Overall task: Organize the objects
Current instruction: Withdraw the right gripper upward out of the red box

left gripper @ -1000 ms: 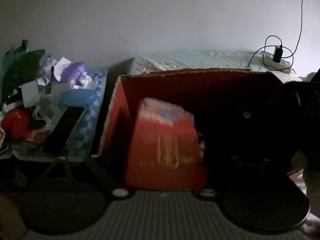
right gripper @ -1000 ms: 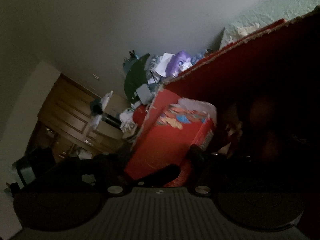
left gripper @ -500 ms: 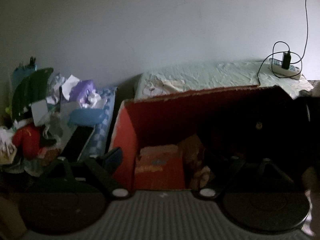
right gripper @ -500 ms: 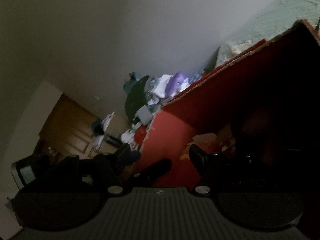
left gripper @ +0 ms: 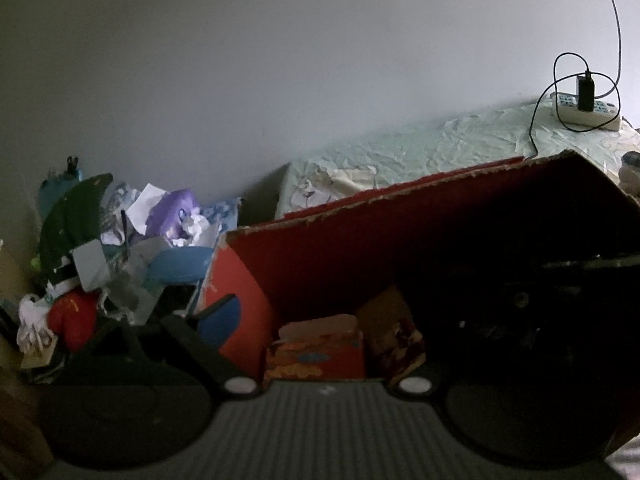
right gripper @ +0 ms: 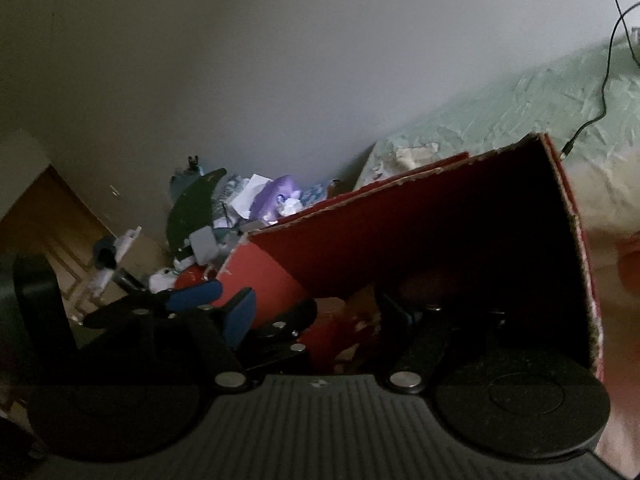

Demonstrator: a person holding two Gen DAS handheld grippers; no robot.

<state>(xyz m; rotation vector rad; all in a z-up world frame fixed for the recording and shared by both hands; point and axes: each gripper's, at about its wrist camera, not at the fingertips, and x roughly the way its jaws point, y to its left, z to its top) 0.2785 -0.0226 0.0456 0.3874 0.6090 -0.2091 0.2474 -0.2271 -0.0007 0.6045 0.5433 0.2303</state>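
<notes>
We note a red cardboard box (left gripper: 320,264) open toward us, standing near a bed with a pale green sheet (left gripper: 420,152) at the far right. Inside, at the near left corner, a red snack package (left gripper: 316,354) stands with a crumpled brown packet (left gripper: 394,328) just beside it on the right. The left gripper (left gripper: 320,344) is spread wide and holds nothing — its blue-padded finger (left gripper: 220,320) lies outside the box's left wall. The right gripper (right gripper: 316,316) is also spread, empty, near the package. Far left — a heap of clutter (left gripper: 120,240). A power strip (left gripper: 586,110) rests on the bed.
</notes>
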